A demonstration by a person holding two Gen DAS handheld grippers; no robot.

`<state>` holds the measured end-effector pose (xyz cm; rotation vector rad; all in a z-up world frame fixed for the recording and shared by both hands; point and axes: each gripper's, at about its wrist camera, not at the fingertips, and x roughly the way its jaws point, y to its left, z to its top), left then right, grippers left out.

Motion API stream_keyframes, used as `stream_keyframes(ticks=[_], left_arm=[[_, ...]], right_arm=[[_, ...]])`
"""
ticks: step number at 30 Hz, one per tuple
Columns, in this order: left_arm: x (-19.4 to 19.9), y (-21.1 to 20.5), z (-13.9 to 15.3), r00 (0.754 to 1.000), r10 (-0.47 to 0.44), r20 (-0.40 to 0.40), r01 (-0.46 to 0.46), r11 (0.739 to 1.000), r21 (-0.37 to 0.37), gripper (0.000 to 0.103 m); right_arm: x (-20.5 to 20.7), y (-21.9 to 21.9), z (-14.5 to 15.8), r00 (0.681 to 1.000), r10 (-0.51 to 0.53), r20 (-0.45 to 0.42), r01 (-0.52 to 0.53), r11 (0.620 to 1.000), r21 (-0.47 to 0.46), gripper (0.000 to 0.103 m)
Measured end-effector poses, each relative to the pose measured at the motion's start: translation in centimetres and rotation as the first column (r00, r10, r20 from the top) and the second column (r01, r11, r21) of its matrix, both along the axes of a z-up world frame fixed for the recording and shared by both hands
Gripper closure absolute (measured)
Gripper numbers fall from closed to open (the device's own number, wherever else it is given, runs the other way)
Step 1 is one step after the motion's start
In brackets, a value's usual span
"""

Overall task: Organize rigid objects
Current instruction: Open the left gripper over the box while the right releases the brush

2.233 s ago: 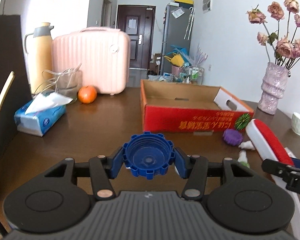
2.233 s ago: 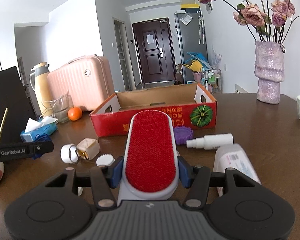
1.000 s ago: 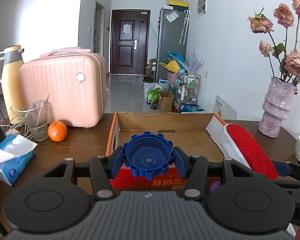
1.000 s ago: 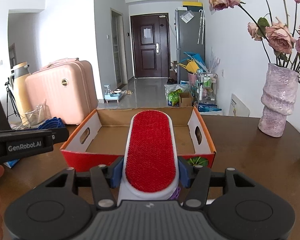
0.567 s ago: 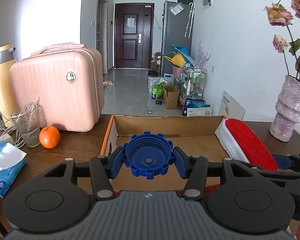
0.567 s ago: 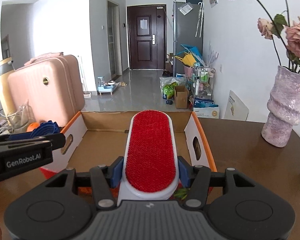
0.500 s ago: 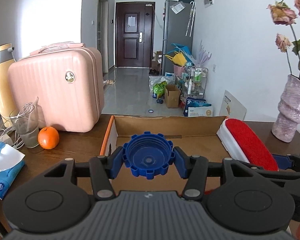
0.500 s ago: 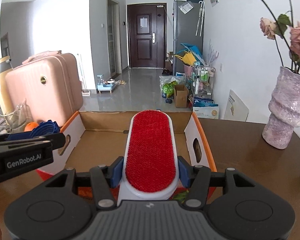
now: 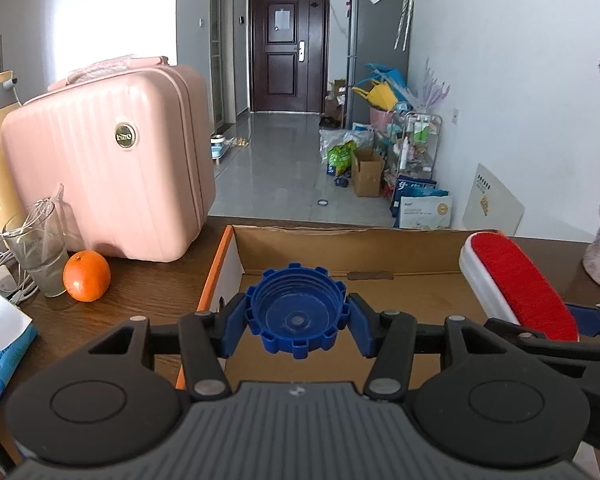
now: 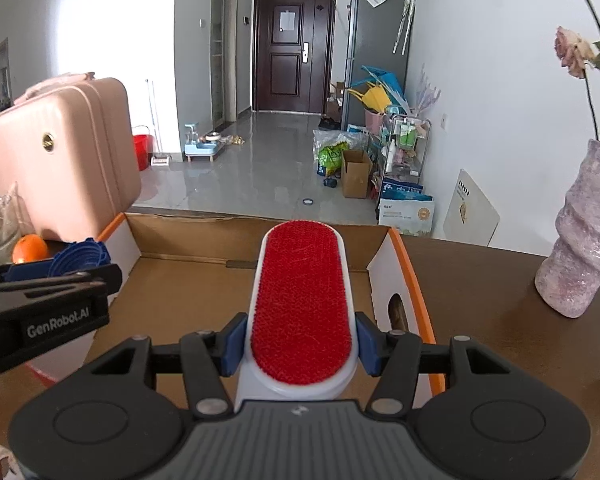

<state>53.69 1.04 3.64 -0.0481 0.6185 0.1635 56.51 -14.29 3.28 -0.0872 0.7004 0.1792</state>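
Box [image 9: 412, 252] floor looks bare; pink suitcase [image 9: 100, 184] crowds its left

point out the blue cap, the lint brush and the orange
blue cap [image 9: 298, 312], left wrist view, inner face between the fingers
lint brush [image 10: 302, 304], right wrist view, middle of the red pad
orange [image 9: 86, 276], left wrist view, front of the fruit

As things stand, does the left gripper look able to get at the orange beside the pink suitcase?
Probably not yet: the left gripper is shut on the blue cap, so it has no free jaws. The path to the orange itself looks clear.
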Motion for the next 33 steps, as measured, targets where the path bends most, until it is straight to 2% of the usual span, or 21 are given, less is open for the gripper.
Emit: stream_keyframes(ticks=[9,11,12,13,14,19,23,33], left_arm=[[2.2,0.8,-1.8,0.999,-0.004,-0.051,0.003,1.000,-0.003,0.047],[2.4,0.8,-2.0,0.998,-0.015,-0.062,0.015,1.000,0.000,0.034],[2.3,0.9,-2.0,0.998,-0.013,-0.055,0.014,1.000,0.010,0.016],[2.2,1.0,-2.0,0.999,-0.006,-0.047,0.007,1.000,0.020,0.001],[1.9,1.1,-1.8,0.999,-0.001,-0.033,0.002,1.000,0.027,0.000],[1.5,1.4,-1.5,0.999,-0.008,-0.041,0.008,1.000,0.007,0.000],[1.0,1.4,-1.3,0.999,-0.012,-0.040,0.012,1.000,0.001,0.000],[-0.8,1.6,0.0,1.000,-0.006,-0.026,0.006,1.000,-0.007,0.000]], right_arm=[[3.5,0.2,-2.2,0.998,0.007,-0.057,-0.007,1.000,-0.006,0.048],[4.0,0.1,-2.4,0.997,0.011,-0.079,-0.012,1.000,-0.016,0.047],[3.8,0.1,-2.3,0.997,0.008,-0.071,-0.012,0.999,-0.043,0.043],[3.6,0.1,-2.1,0.998,0.005,-0.058,-0.009,0.998,-0.069,0.029],[3.5,0.0,-1.9,0.999,0.009,-0.044,-0.013,0.996,-0.089,0.017],[2.7,-0.6,-1.1,0.999,0.010,-0.038,-0.013,0.996,-0.086,0.015],[2.2,-0.9,-1.1,0.999,0.019,-0.044,-0.022,0.997,-0.071,0.008],[0.2,-1.2,-0.4,0.998,0.034,-0.043,-0.036,0.999,-0.024,0.000]])
